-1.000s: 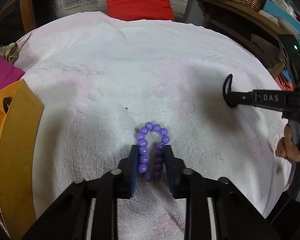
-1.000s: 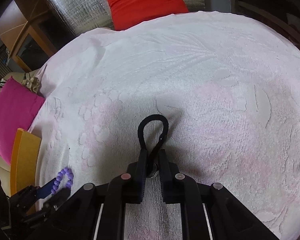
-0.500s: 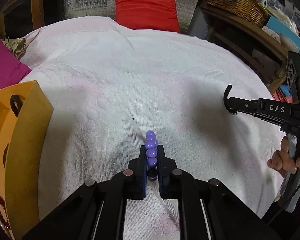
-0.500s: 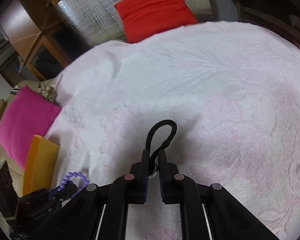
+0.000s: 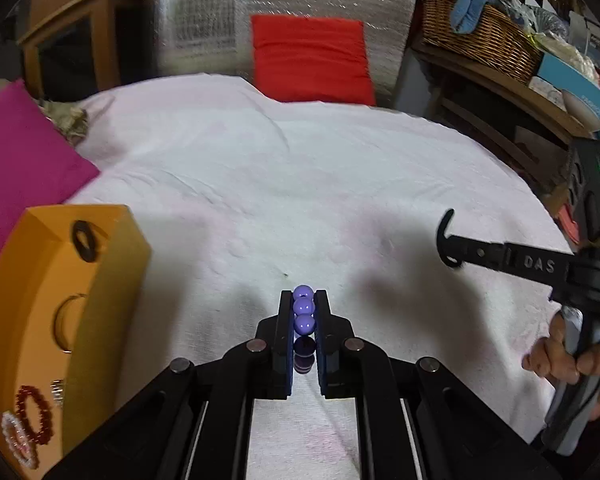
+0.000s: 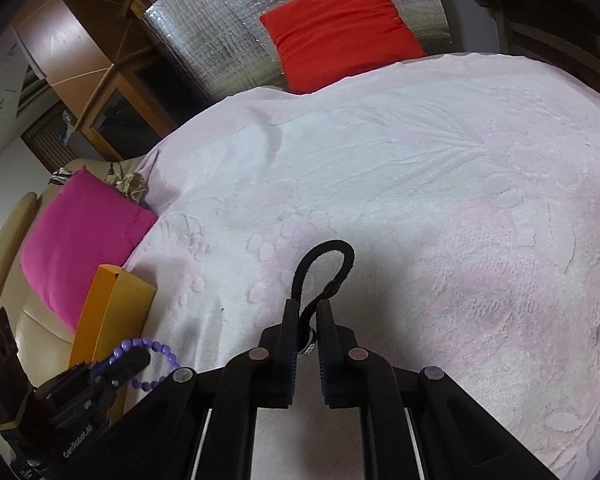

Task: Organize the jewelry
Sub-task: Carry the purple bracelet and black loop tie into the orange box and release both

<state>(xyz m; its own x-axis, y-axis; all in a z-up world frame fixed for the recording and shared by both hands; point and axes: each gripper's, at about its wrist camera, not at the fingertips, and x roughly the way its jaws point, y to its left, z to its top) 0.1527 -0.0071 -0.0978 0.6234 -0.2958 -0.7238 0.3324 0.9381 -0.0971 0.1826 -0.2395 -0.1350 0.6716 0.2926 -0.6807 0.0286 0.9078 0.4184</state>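
Observation:
My left gripper (image 5: pixel 304 300) is shut on a purple bead bracelet (image 5: pixel 304 315), held edge-on above the white towel; it also shows in the right wrist view (image 6: pixel 156 354). My right gripper (image 6: pixel 309 308) is shut on a black strap bracelet (image 6: pixel 324 264), whose loop sticks out past the fingertips; the loop shows in the left wrist view (image 5: pixel 448 240). An orange jewelry box (image 5: pixel 100 300) stands at the left, holding a black ring (image 5: pixel 86 240), a thin hoop (image 5: pixel 66 324), a red bead bracelet (image 5: pixel 34 416) and a pale bead bracelet (image 5: pixel 16 440).
A white embossed towel (image 5: pixel 300 184) covers the round table. A magenta cushion (image 5: pixel 16 160) lies left, a red cushion (image 5: pixel 312 64) behind. A wicker basket (image 5: pixel 480 36) sits on shelves at the right.
The left gripper closed on the purple bracelet, lifted it off the towel and turned it edge-on. The right gripper rose with the black strap. The orange box shows more fully.

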